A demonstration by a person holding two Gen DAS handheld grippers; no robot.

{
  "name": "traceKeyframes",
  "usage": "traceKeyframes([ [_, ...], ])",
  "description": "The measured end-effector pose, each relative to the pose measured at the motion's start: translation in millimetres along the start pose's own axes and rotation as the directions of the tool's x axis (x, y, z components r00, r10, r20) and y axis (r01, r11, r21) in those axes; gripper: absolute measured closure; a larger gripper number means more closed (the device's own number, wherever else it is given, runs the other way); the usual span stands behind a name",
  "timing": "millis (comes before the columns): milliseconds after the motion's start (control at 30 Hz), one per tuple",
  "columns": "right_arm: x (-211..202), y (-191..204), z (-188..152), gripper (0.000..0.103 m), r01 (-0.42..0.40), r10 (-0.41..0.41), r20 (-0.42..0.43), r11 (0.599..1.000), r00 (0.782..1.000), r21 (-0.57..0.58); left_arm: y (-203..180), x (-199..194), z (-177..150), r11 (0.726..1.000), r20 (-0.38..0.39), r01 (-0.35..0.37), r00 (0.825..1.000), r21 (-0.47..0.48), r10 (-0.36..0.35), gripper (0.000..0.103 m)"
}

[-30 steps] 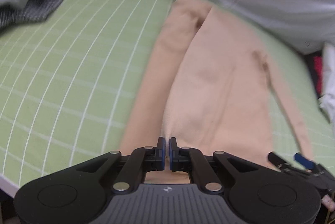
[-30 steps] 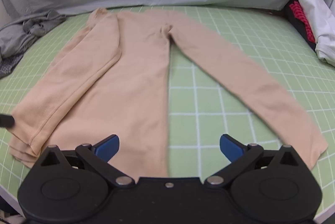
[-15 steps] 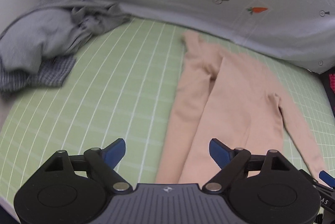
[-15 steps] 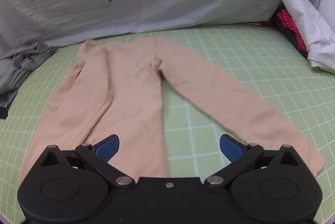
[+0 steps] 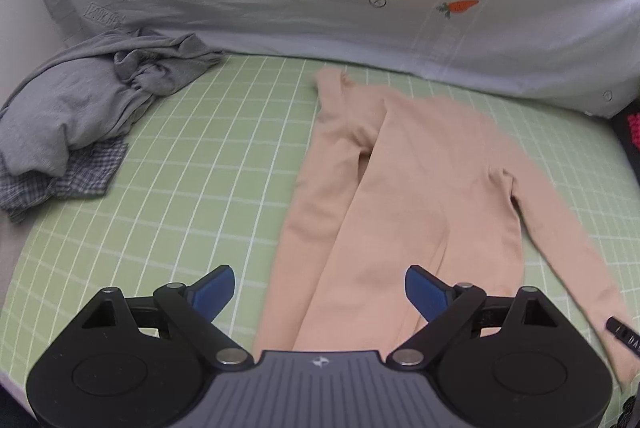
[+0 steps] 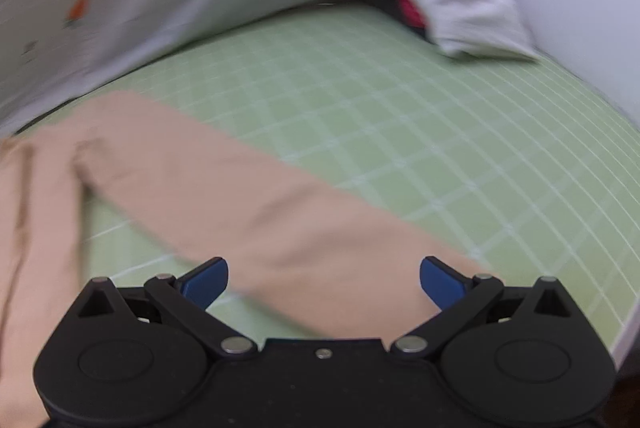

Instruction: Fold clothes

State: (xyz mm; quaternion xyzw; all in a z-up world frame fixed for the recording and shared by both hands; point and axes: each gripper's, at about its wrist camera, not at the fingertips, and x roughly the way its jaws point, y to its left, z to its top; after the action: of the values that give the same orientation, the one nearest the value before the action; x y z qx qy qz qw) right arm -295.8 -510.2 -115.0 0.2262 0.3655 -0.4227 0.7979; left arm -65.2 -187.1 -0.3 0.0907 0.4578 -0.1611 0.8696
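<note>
My left claw point(image 5: 320, 286) gapes wide above the peach long-sleeved top point(image 5: 420, 188); my right claw point(image 6: 324, 278) gapes wide over its sleeve point(image 6: 248, 204). Grey clothes point(image 5: 80, 100) lie at ten o'clock.

A green gridded mat point(image 5: 208, 188) carries a peach top point(image 5: 420, 180) spread flat, a grey clothes heap point(image 5: 80, 108) at left, and white cloth point(image 6: 452, 0) at right.

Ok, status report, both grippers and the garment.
Left gripper open, empty. Right gripper open, above the spread sleeve. Peach top flat on the green mat, one sleeve folded in. Grey clothes pile off to the side, clear.
</note>
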Motion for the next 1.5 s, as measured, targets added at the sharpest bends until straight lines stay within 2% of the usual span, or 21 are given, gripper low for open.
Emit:
traceKeyframes([
  [267, 17.0, -24.0, -5.7, 0.000, 0.030, -0.030, 0.013, 0.999, 0.999, -0.033, 1.8, -16.3, -21.2, 0.996, -0.047, -0.081, 0.996, -0.029, 0.079, 0.011],
  [400, 16.9, -21.4, -5.4, 0.000, 0.039, -0.038, 0.022, 0.999, 0.999, -0.020, 6.1, -19.2, -30.4, 0.995, -0.069, -0.086, 0.994, -0.042, 0.083, 0.011],
  [533, 17.9, -19.3, -2.2, 0.000, 0.037, -0.037, -0.002, 0.999, 0.999, -0.026, 12.7, -14.5, -37.5, 0.996, -0.087, -0.075, 0.994, -0.048, 0.071, 0.010],
  [667, 19.4, -19.3, 3.1, 0.001, 0.001, -0.003, -0.034, 0.998, 0.999, -0.062, 20.6, -6.0, -43.3, 0.997, -0.101, -0.058, 0.994, -0.060, 0.051, 0.010],
  [733, 16.9, -17.3, 4.6, 0.011, -0.030, 0.027, -0.037, 0.995, 0.999, -0.095, 24.7, 0.7, -43.0, 0.997, -0.100, -0.036, 0.995, -0.069, 0.029, 0.010],
  [767, 14.7, -15.2, 6.0, 0.023, -0.051, 0.047, -0.040, 0.992, 0.998, -0.119, 26.3, 3.5, -42.0, 0.997, -0.097, -0.028, 0.995, -0.073, 0.021, 0.010],
  [800, 12.1, -11.9, 7.7, 0.041, -0.073, 0.067, -0.044, 0.987, 0.997, -0.144, 27.8, 5.8, -40.0, 0.997, -0.094, -0.020, 0.995, -0.081, 0.013, 0.010],
  [833, 10.1, -8.1, 9.8, 0.051, -0.090, 0.083, -0.052, 0.983, 0.995, -0.160, 29.3, 8.1, -37.9, 0.996, -0.092, -0.012, 0.996, -0.089, 0.004, 0.010],
  [867, 8.7, -4.4, 12.2, 0.075, -0.105, 0.096, -0.062, 0.980, 0.994, -0.171, 30.5, 8.1, -34.0, 0.996, -0.083, 0.002, 0.996, -0.093, -0.010, 0.010],
  [900, 8.5, -1.4, 15.1, 0.093, -0.114, 0.102, -0.074, 0.979, 0.992, -0.168, 31.7, 8.0, -30.0, 0.995, -0.074, 0.016, 0.997, -0.098, -0.024, 0.010],
  [967, 9.8, 3.3, 21.5, 0.094, -0.112, 0.100, -0.094, 0.984, 0.991, -0.138, 33.7, 7.9, -20.6, 0.995, -0.049, 0.041, 0.998, -0.094, -0.046, 0.010],
  [1033, 7.6, 7.7, 28.9, 0.094, -0.098, 0.091, -0.074, 0.991, 0.993, -0.094, 34.9, 8.9, -8.9, 0.996, -0.019, 0.055, 0.998, -0.074, -0.057, 0.010],
  [1167, -6.0, 27.0, 55.2, 0.094, -0.113, 0.115, 0.024, 0.992, 0.993, -0.053, 37.5, 22.1, 14.6, 0.998, 0.012, 0.051, 0.999, -0.046, -0.050, 0.007],
  [1267, -18.8, 55.6, 81.1, 0.094, -0.159, 0.167, 0.100, 0.984, 0.981, -0.080, 42.6, 40.2, 31.1, 0.996, -0.005, 0.073, 0.997, -0.056, -0.073, 0.007],
  [1333, -25.0, 80.4, 96.8, 0.094, -0.204, 0.216, 0.128, 0.974, 0.968, -0.102, 47.2, 51.8, 40.7, 0.994, -0.015, 0.073, 0.997, -0.076, -0.074, 0.007],
  [1400, -29.2, 111.1, 108.6, 0.094, -0.280, 0.298, 0.133, 0.950, 0.945, -0.139, 52.3, 62.6, 48.1, 0.993, -0.026, 0.066, 0.997, -0.094, -0.069, 0.007],
  [1500, -31.0, 163.9, 113.6, 0.094, -0.434, 0.455, 0.082, 0.881, 0.887, -0.191, 61.6, 76.0, 54.2, 0.992, -0.039, 0.049, 0.998, -0.118, -0.053, 0.007],
])
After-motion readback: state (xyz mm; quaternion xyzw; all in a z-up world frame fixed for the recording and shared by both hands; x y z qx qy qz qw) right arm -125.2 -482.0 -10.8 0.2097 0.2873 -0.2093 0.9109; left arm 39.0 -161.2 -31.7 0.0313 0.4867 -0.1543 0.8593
